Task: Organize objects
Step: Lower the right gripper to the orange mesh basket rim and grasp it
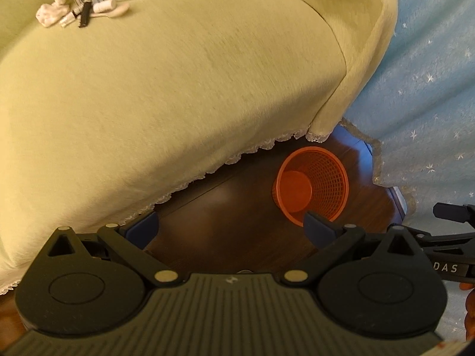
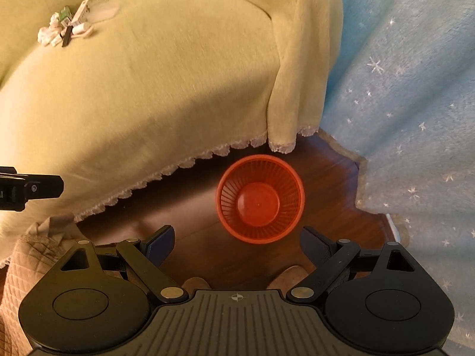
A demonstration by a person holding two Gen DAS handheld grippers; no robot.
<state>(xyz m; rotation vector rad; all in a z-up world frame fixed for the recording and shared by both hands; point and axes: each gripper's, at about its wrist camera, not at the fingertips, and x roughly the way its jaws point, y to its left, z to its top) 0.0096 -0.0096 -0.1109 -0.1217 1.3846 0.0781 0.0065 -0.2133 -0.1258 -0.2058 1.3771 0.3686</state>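
A small pile of objects [image 1: 80,0] lies far off on the pale yellow bed cover [image 1: 178,89]: crumpled white tissue, a green box, a white box, a black stick, a white spoon. The same pile [image 2: 66,28] shows in the right wrist view. An empty orange mesh basket [image 1: 311,184] stands on the dark wood floor beside the bed; it also appears as the basket [image 2: 261,198] below my right gripper. My left gripper [image 1: 231,228] is open and empty above the floor. My right gripper [image 2: 237,243] is open and empty, just in front of the basket.
A light blue starred curtain [image 1: 430,74] hangs at the right, reaching the floor [image 2: 193,207]. The bed cover's lace hem [image 2: 178,163] overhangs the floor. A quilted beige cloth [image 2: 29,267] sits at lower left. The other gripper's body [image 2: 26,188] pokes in at the left.
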